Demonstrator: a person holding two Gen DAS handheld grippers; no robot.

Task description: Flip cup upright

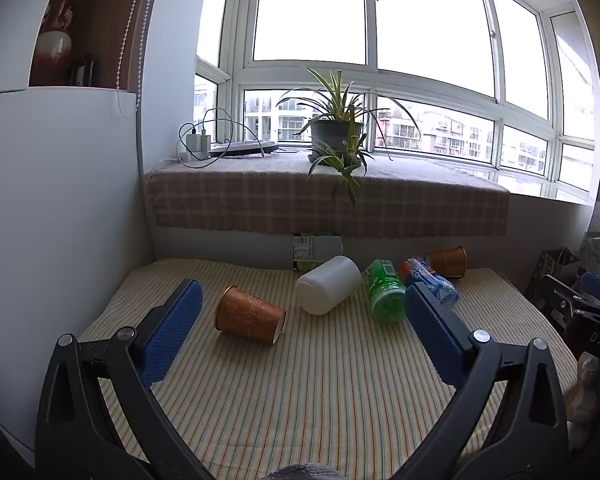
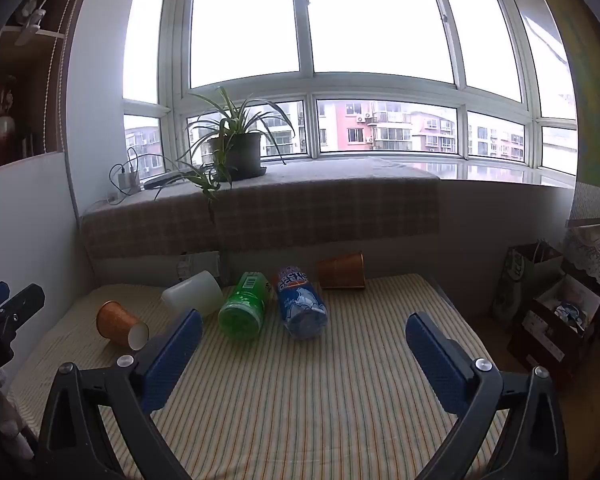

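Several cups lie on their sides on a striped cloth. An orange paper cup lies nearest my left gripper, which is open and empty just short of it. Beyond are a white cup, a green cup, a blue printed cup and a second orange cup at the back. In the right wrist view my right gripper is open and empty, short of the green cup and blue cup. The near orange cup, the white cup and the far orange cup show there too.
The striped cloth covers the table below a plaid-draped windowsill with a potted plant and chargers. A white wall panel stands at the left. Bags and boxes stand off the table's right edge.
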